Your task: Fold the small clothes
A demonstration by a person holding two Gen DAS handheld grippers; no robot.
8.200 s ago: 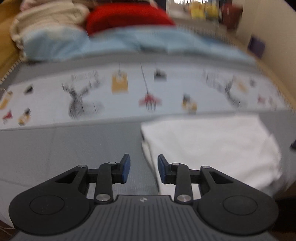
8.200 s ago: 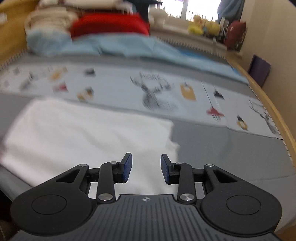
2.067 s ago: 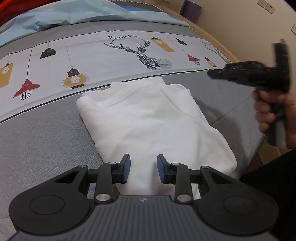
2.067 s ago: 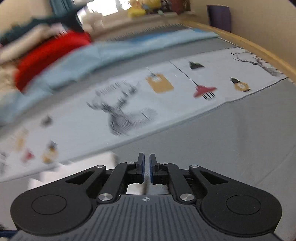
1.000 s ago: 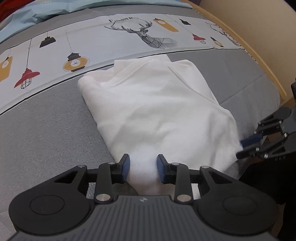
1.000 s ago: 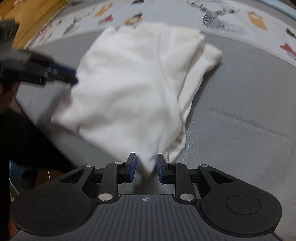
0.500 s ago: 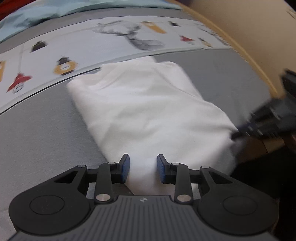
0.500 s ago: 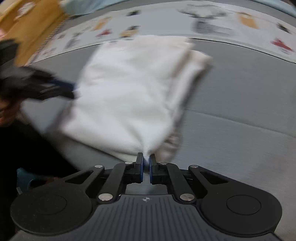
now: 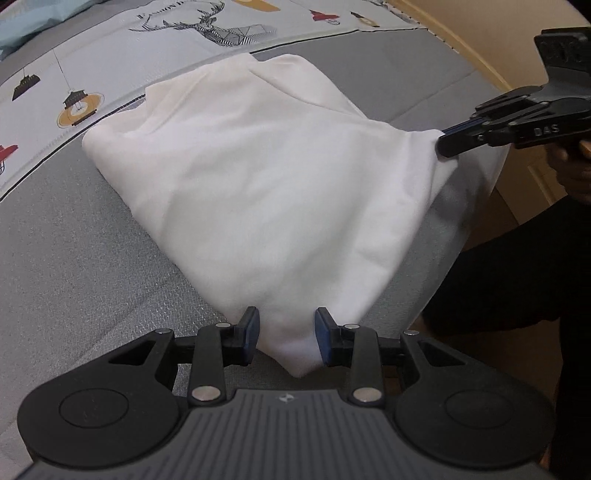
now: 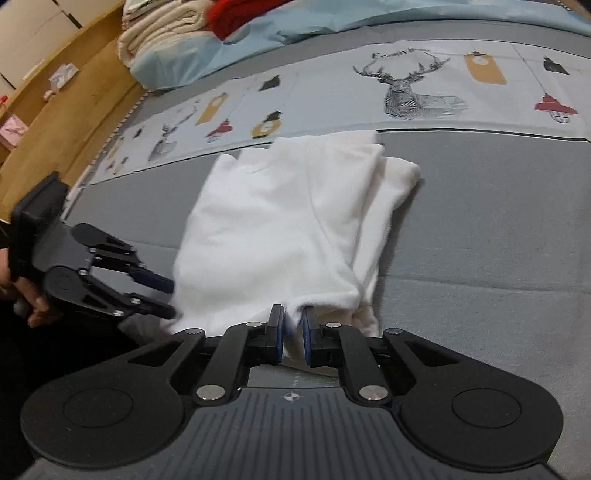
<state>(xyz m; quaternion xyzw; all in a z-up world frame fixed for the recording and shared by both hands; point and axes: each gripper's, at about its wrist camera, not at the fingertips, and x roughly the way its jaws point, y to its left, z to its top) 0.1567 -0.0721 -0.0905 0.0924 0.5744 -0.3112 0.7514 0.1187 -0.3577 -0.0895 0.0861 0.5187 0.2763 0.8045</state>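
— Surface and surroundings to be entered?

— Grey bedspread [image 9: 92, 258], crossed by a pale printed band [image 10: 424, 92] on which deer heads, lanterns and tags are drawn. At the head of the bed, cream blankets [image 10: 159, 26], a red item [image 10: 236, 11] and a light blue sheet [image 10: 295, 26] are piled. A wooden side board [image 10: 55, 110] is seen along the edge. Nothing is placed on or against the garment apart from the two grippers.

— Task item?

— White garment [image 9: 258, 177], partly folded, laid on the grey area just below the printed band, its near edge at the bed's edge. Layered folds are shown along one side in the right wrist view.

— Jaws?

— Left gripper [image 9: 286, 338]: jaws are held moderately apart with a near corner of the garment between them; the blue pads are not seen pressing on the cloth. Right gripper [image 10: 293, 332]: jaws are nearly together and have just been opening slightly, with a pinch of the white hem caught between the pads; in the left wrist view that corner is seen lifted.

— Writing?

— "DAS" is read on the right gripper body. Lettering above the deer is partly legible only.
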